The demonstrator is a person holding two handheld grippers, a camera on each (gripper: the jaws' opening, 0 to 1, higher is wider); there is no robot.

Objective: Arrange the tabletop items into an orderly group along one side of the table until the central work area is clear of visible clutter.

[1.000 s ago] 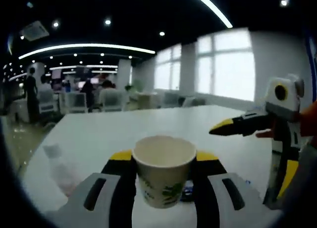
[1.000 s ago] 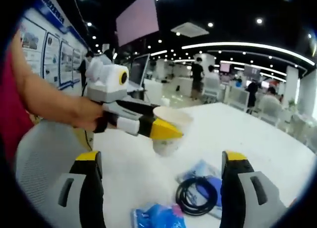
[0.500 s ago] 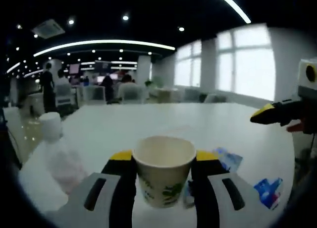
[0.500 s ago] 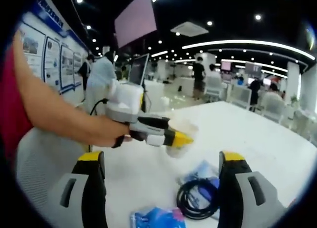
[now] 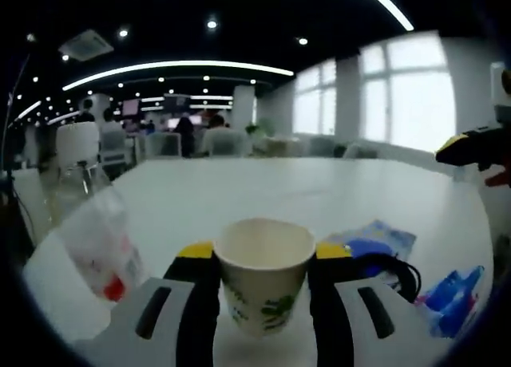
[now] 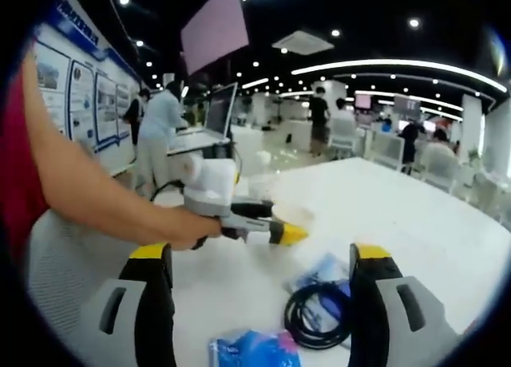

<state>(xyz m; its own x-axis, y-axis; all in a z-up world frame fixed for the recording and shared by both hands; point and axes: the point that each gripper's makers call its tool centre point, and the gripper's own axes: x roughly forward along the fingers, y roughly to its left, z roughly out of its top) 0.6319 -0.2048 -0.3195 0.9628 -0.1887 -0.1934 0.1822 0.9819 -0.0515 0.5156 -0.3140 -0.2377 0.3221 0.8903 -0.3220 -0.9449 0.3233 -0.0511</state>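
A white paper cup [image 5: 263, 275] with a green leaf print stands upright between my left gripper's [image 5: 263, 251] jaws, which are shut on it just above the white table [image 5: 239, 187]. In the right gripper view a hand holds that left gripper [image 6: 286, 234] low over the table, and the cup beyond its yellow tip is too blurred to make out. My right gripper [image 6: 259, 257] is open with nothing between its jaws, above a black cable coil [image 6: 313, 317], a blue pouch [image 6: 329, 273] and a blue packet [image 6: 251, 353]. Its yellow tip [image 5: 473, 146] shows at the far right.
A clear plastic bottle [image 5: 97, 233] with a white cap stands close on the left by the table edge. The cable coil [image 5: 393, 270], pouch [image 5: 371, 241] and packet [image 5: 455, 291] lie to the right of the cup. A grey mesh chair [image 6: 68, 259] and people at desks are beyond.
My left gripper has sunk toward the table with the cup still in it. Its view has swung, bringing the bottle, cable and packets closer. The right gripper has hardly moved.
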